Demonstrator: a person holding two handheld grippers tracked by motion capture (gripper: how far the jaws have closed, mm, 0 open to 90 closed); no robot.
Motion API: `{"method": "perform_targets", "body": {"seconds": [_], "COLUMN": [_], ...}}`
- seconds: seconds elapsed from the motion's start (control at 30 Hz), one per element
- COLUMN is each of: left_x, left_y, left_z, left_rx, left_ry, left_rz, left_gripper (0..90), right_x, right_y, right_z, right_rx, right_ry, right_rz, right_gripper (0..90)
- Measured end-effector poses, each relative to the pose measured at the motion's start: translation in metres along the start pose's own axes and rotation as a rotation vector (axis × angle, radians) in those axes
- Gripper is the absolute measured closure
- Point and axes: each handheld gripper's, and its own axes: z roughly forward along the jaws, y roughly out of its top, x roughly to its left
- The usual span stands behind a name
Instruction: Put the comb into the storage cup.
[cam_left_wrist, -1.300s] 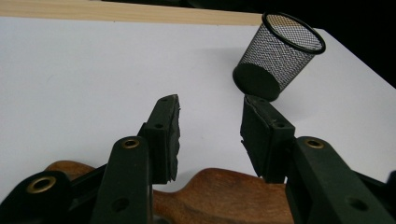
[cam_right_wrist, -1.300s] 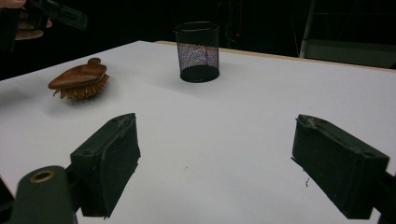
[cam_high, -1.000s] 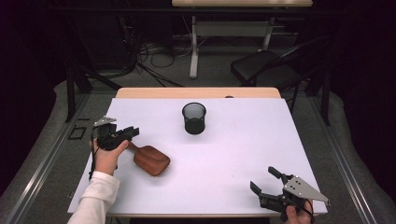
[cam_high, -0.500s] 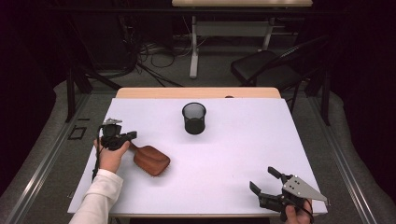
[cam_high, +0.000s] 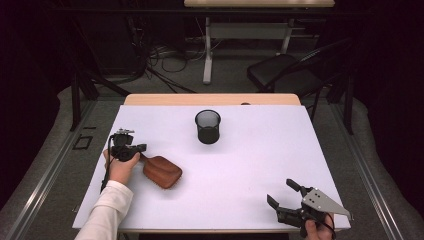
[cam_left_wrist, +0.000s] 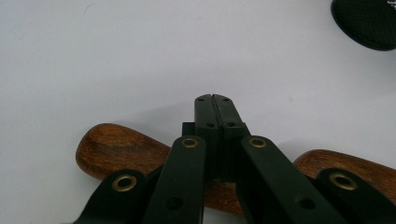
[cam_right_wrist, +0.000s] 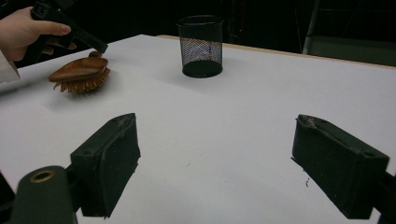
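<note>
A wooden brush (cam_high: 162, 172) lies bristles down on the left side of the white table (cam_high: 260, 160). My left gripper (cam_high: 143, 148) sits low over its handle, jaws shut pad to pad. In the left gripper view the closed tips (cam_left_wrist: 214, 100) reach past the brush (cam_left_wrist: 112, 149), whose wood runs under the jaw arms; nothing shows between the pads. Near the table's front right corner my right gripper (cam_high: 281, 191) stands open and holds nothing. In its own view the right gripper (cam_right_wrist: 215, 120) faces the brush (cam_right_wrist: 79, 70) and the left gripper (cam_right_wrist: 93, 45).
A black mesh cup (cam_high: 207, 127) stands upright at the back middle of the table, also seen as the mesh cup (cam_right_wrist: 201, 44) in the right gripper view. A wooden strip (cam_high: 210, 99) edges the far side. Beyond it are a dark chair and floor cables.
My left gripper has come down onto the brush handle and its jaws have shut. The right gripper and the cup have not moved.
</note>
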Motion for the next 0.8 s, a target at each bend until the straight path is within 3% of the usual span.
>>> {"method": "perform_targets", "body": {"seconds": [0.3,0.8], "left_x": [0.0017,0.0063], "left_y": [-0.0006,-0.0034], "left_z": [0.0058,0.0081], "left_rx": [0.020,0.049], "left_ry": [0.030,0.039], "left_rz": [0.004,-0.004], "left_gripper": [90.0,90.0], "right_x": [0.0007,0.0002], "right_y": [0.0000,0.0003], "right_z": [-0.0006,-0.0006], "right_rx": [0.003,0.004], "right_ry": [0.001,0.002], "right_rz": [0.006,-0.009], "right_gripper": [14.1,14.1]}}
